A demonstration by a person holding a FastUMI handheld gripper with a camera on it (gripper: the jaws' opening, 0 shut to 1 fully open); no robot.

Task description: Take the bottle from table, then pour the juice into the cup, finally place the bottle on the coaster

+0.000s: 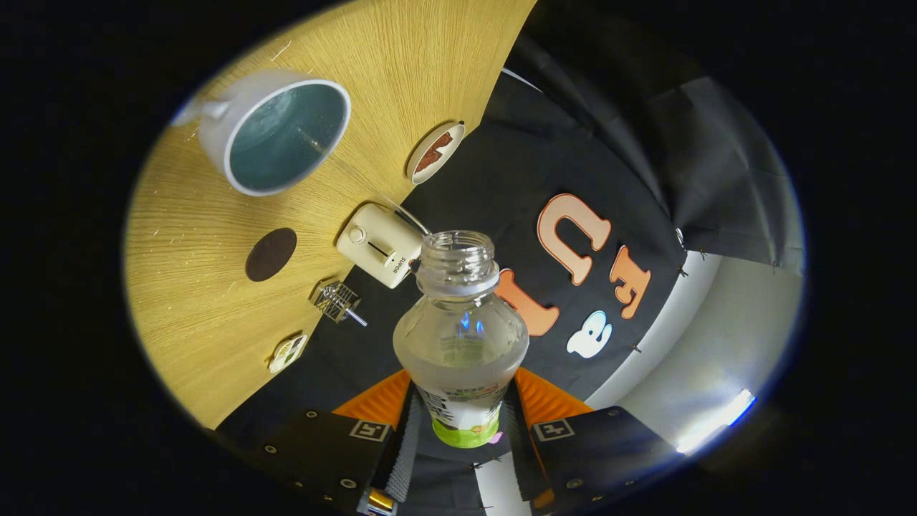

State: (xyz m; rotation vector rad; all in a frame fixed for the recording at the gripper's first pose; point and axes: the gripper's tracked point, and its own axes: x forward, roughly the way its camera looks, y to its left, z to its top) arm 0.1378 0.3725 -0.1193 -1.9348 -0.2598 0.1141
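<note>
The jaws of the gripper [462, 423] are pinching the lower body of the uncapped bottle [462, 337], its open mouth pointing away from the fingers, with the cup [276, 136] and coaster [271, 254] on the table [401, 79] beyond.

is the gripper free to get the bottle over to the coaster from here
Probably yes. The gripper is shut on the bottle, and the dark round coaster lies bare on the table, apart from the cup and the toaster.

One bottle [461, 337], one cup [276, 136], one coaster [271, 254], one toaster [380, 245].
</note>
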